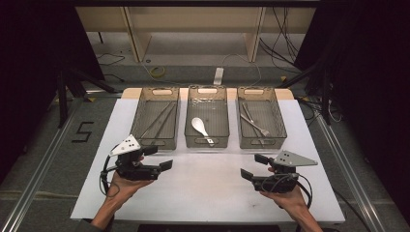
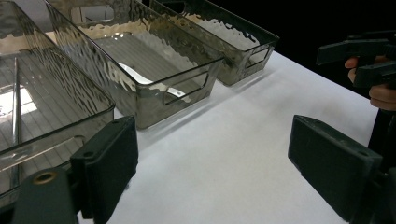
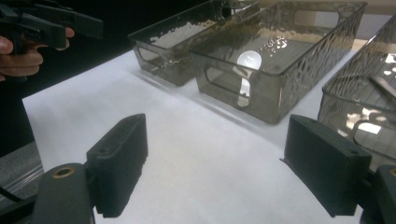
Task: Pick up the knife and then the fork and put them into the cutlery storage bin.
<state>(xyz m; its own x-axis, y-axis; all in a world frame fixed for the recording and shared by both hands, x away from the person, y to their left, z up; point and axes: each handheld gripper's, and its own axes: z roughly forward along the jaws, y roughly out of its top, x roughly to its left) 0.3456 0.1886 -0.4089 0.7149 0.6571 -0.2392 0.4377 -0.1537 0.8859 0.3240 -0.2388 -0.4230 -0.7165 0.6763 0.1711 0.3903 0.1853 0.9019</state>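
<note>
Three smoky bins (image 2: pixel 154 79) beyond gaping gripper (image 2: pixel 212 158)

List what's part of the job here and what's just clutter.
Job: left gripper and right gripper, both open and empty; three clear bins: left with chopsticks, middle with white spoon, right with metal cutlery.
Clutter: cables on the floor, white strip, wooden frame.

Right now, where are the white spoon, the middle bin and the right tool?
white spoon (image 1: pixel 198 124), high view, on its bowl.
middle bin (image 1: pixel 207 90), high view, on the far rim by the handle slot.
right tool (image 1: pixel 254 166), high view, midway between its open jaw tips.
</note>
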